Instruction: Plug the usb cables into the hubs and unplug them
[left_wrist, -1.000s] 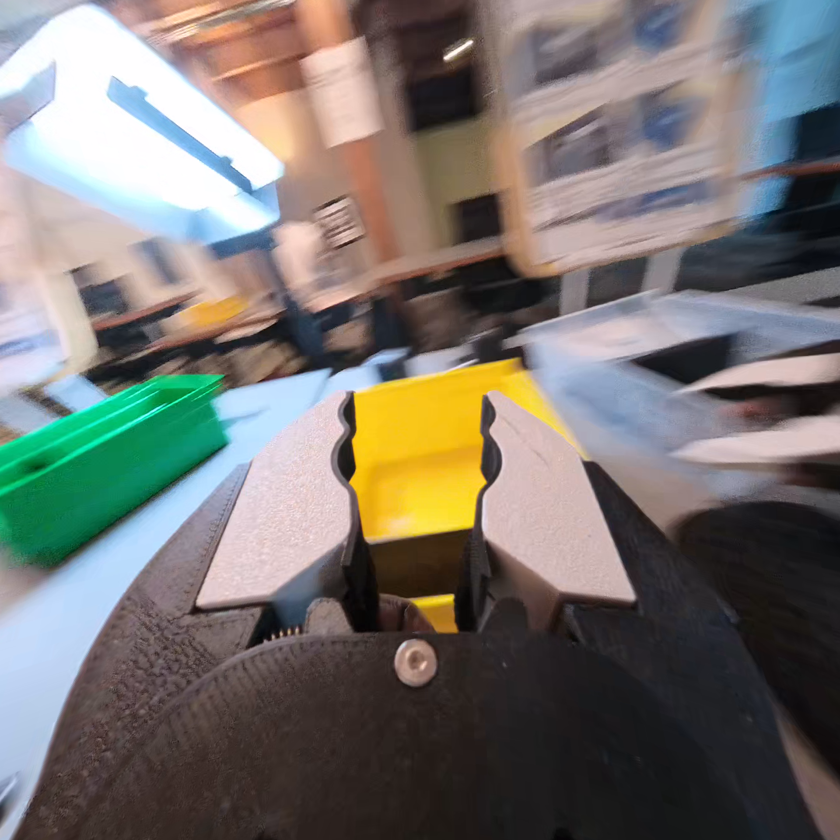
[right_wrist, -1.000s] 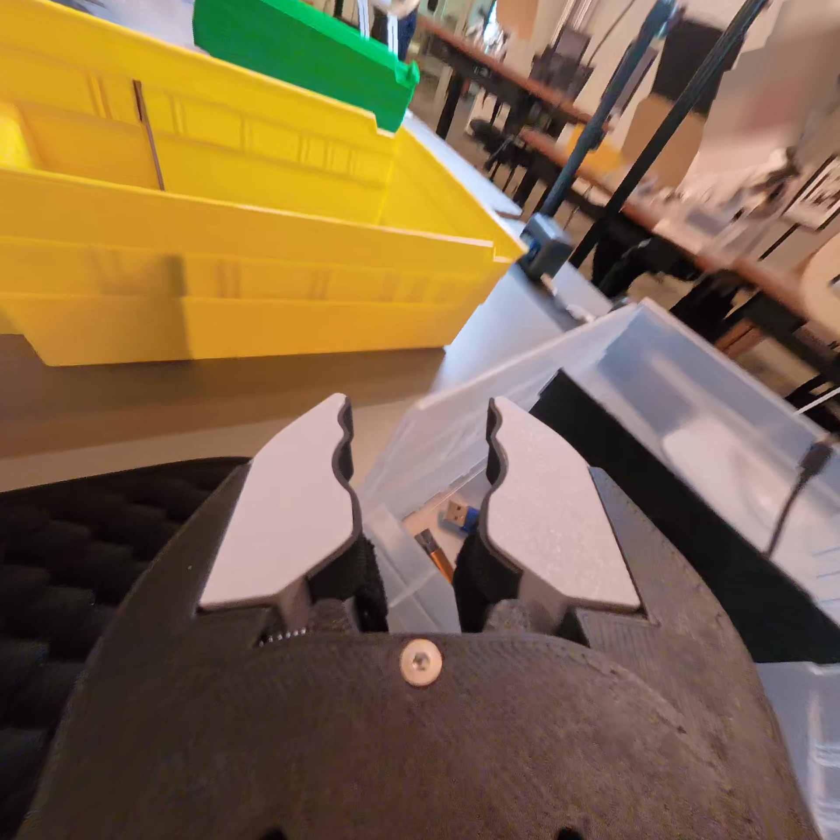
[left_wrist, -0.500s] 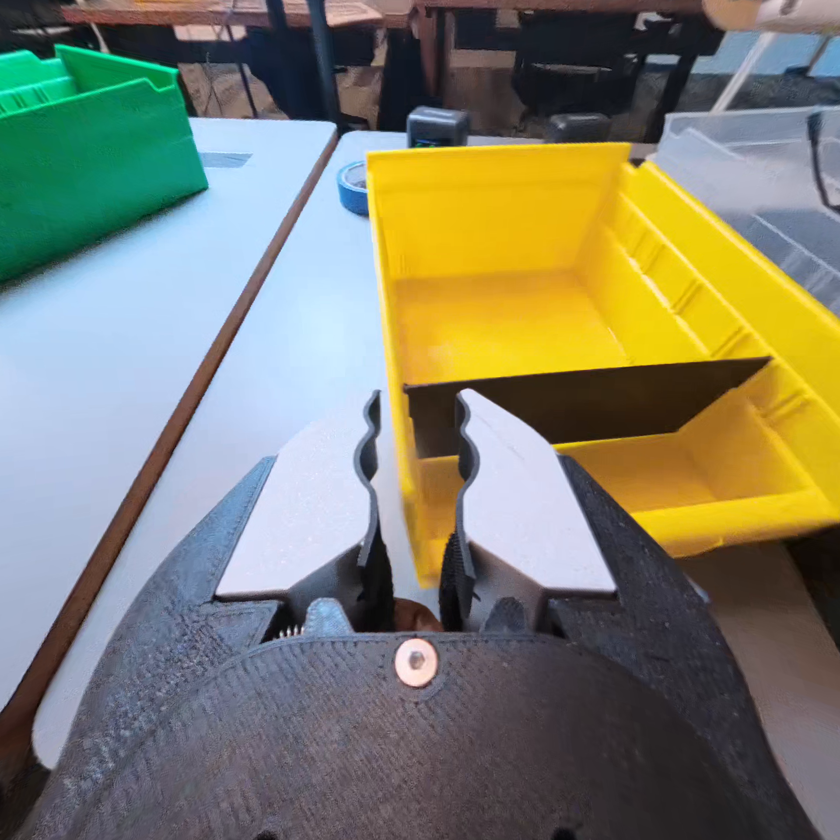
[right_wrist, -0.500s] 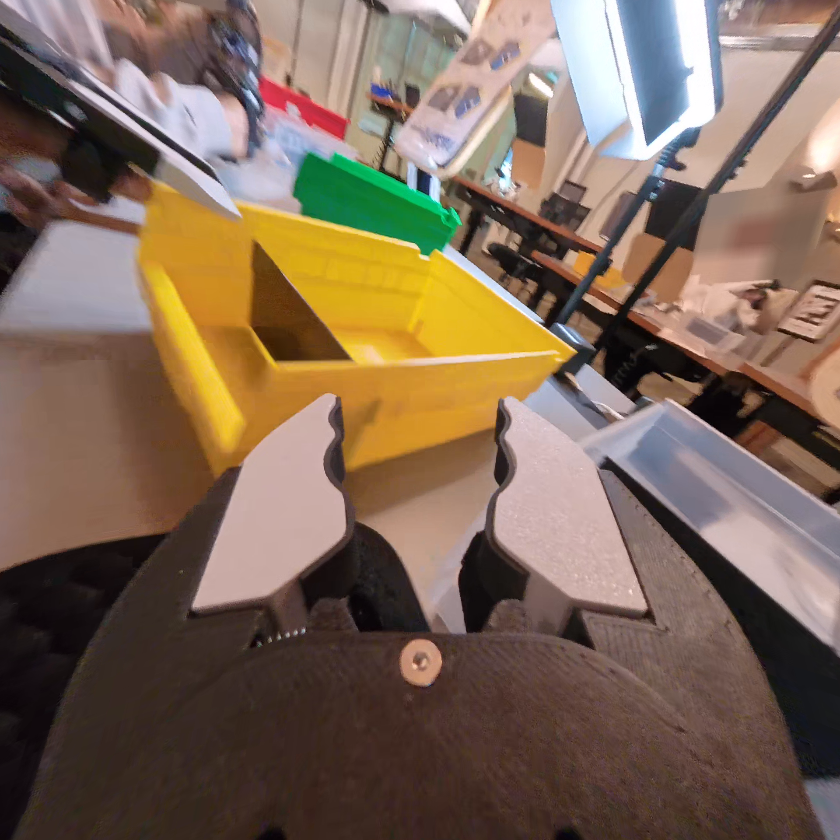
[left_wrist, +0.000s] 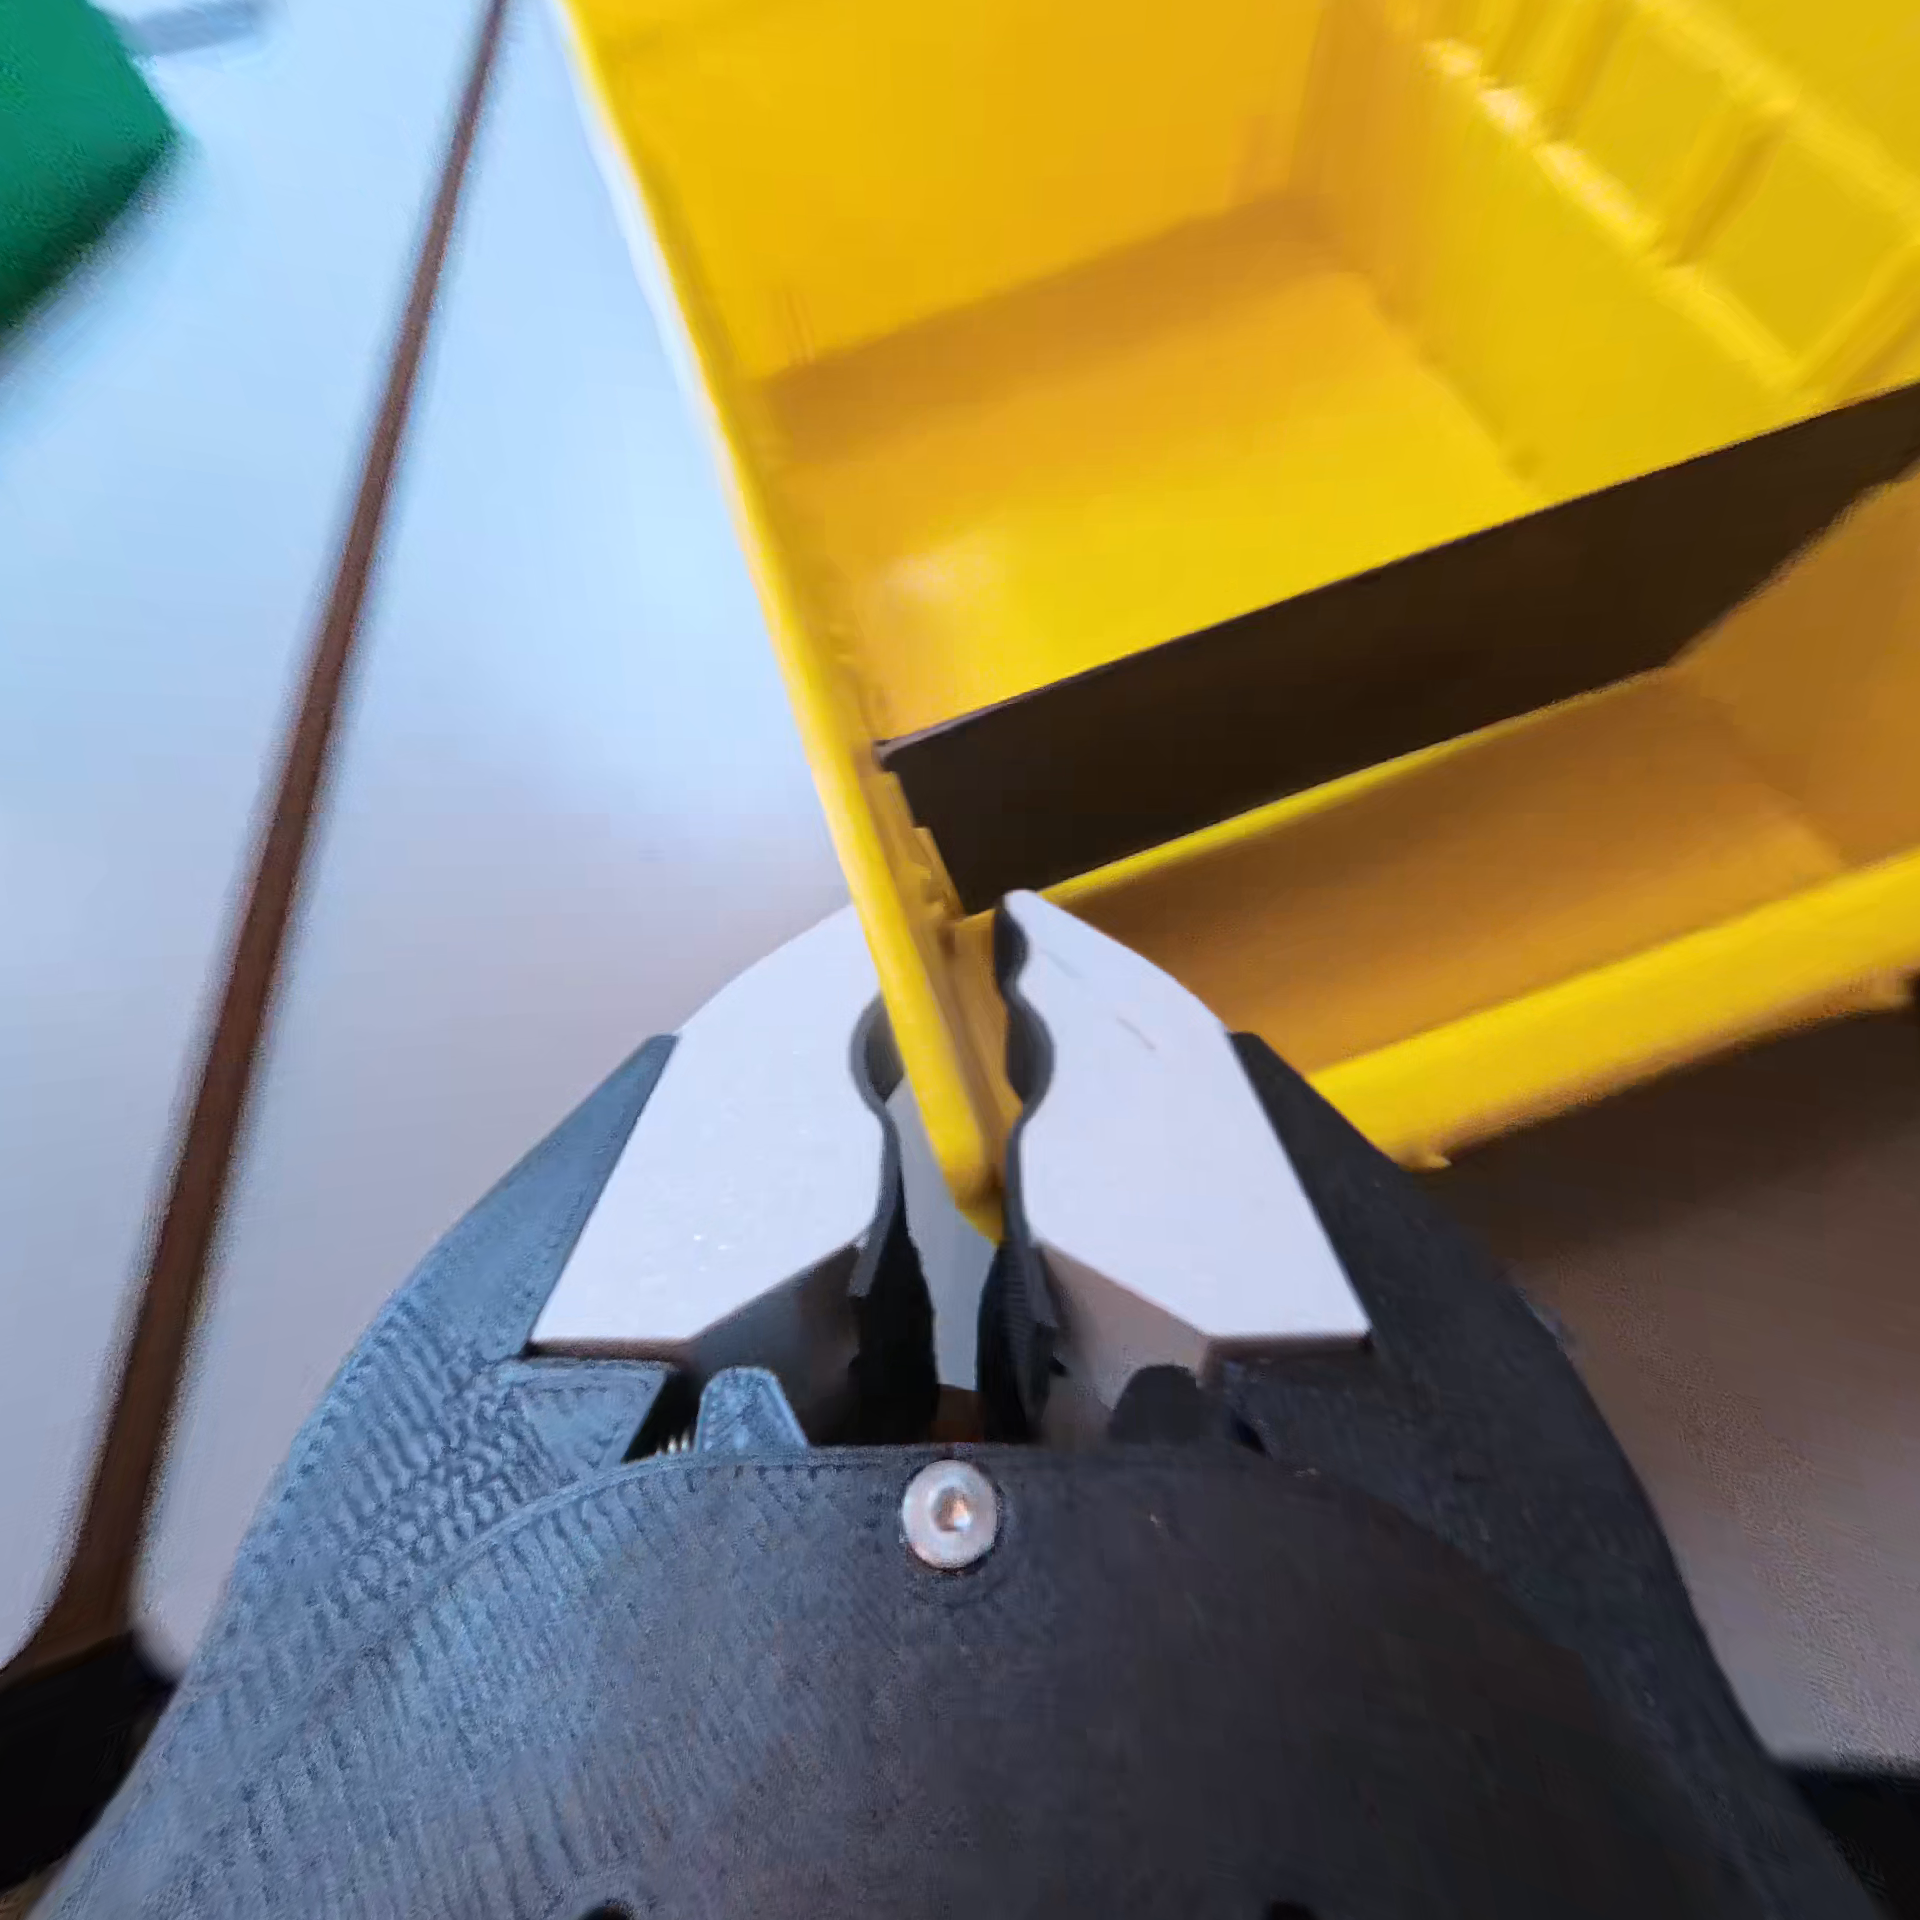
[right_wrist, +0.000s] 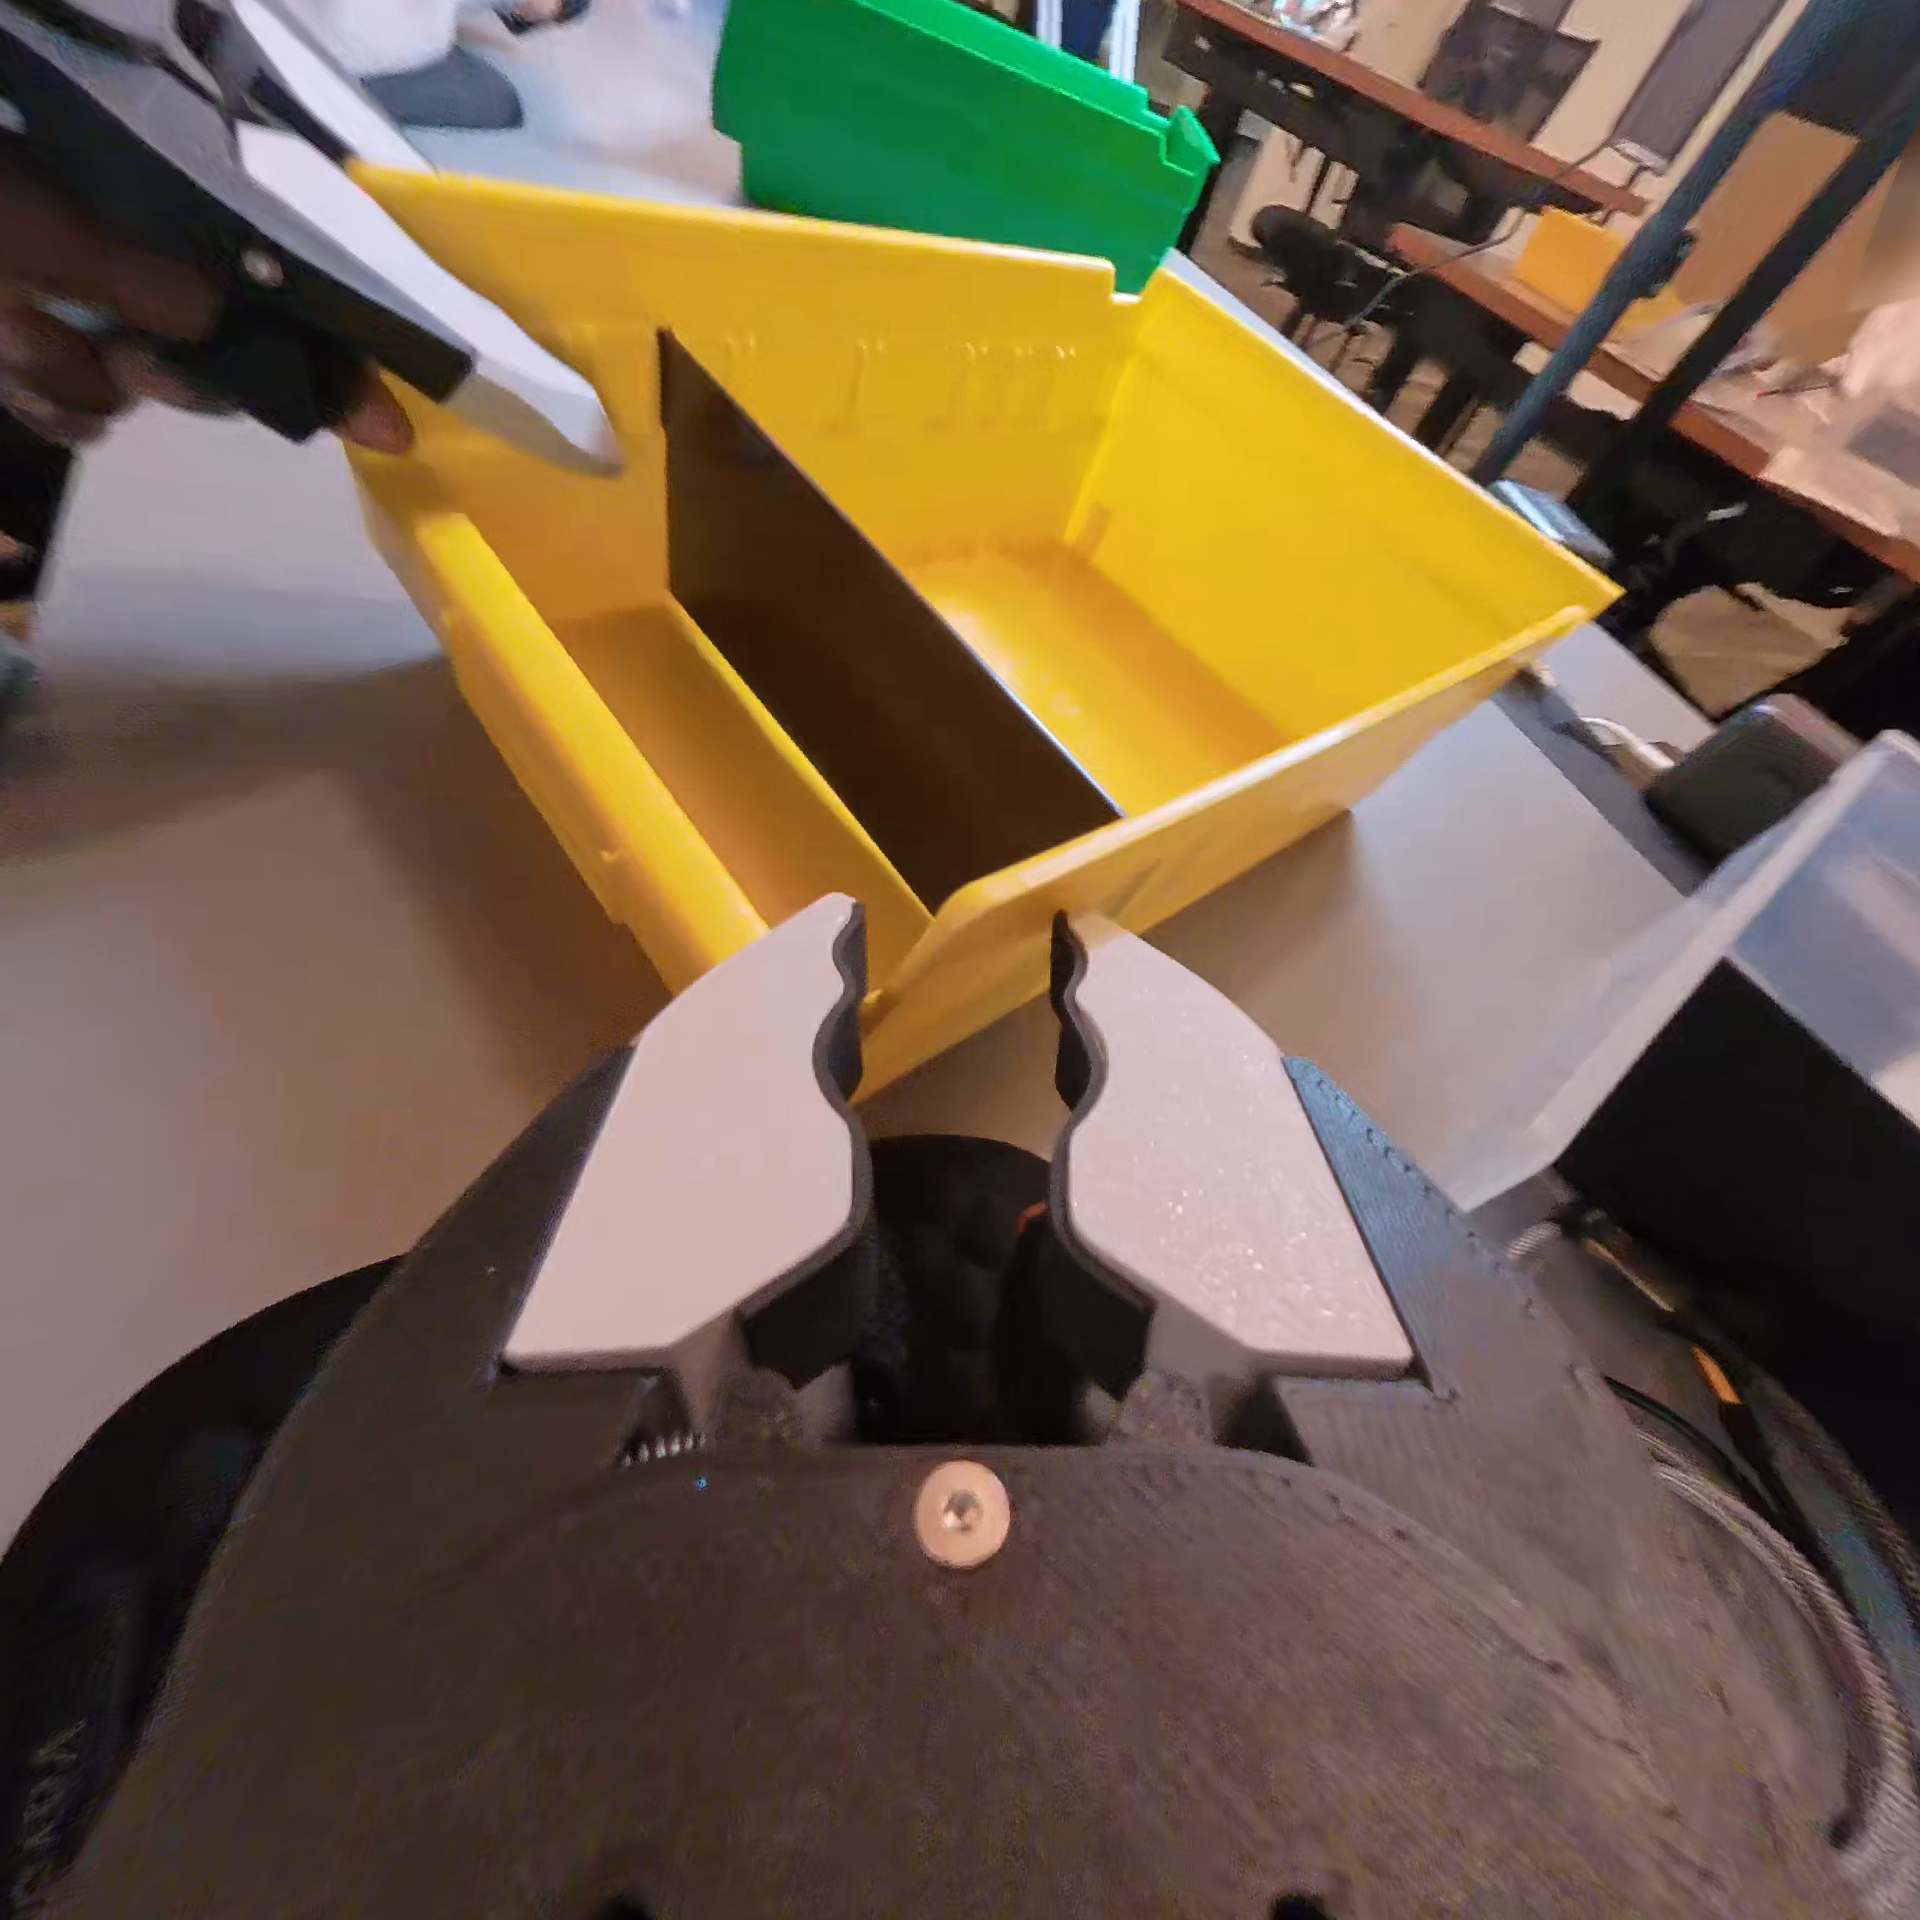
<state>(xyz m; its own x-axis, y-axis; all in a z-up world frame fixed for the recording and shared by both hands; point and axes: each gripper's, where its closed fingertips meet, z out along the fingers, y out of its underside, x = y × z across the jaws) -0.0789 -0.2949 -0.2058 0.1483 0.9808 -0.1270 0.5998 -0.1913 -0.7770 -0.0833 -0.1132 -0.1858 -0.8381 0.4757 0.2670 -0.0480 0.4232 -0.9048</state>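
No USB cable or hub shows in either view. A yellow bin (left_wrist: 1143, 468) with a black divider (left_wrist: 1403, 727) stands on the table. My left gripper (left_wrist: 940, 987) is shut on the bin's left wall near its front corner. In the right wrist view the bin (right_wrist: 1299, 468) and its divider (right_wrist: 862, 665) lie straight ahead. The left gripper (right_wrist: 582, 447), held by a hand (right_wrist: 104, 332), sits on the bin's far wall. My right gripper (right_wrist: 956, 956) is open and empty, and the front end of the bin's near wall reaches the gap between its fingertips.
A green bin (right_wrist: 935, 114) stands beyond the yellow one and shows at the upper left of the left wrist view (left_wrist: 62, 177). A clear plastic container (right_wrist: 1766, 935) over a dark box sits to the right. A brown seam (left_wrist: 312, 675) divides the two tabletops. My right fingertips sit around 20 cm from my left ones.
My left gripper moved forward and closed onto the yellow bin's left wall. My right gripper swung down toward the bin's near corner and stayed open.
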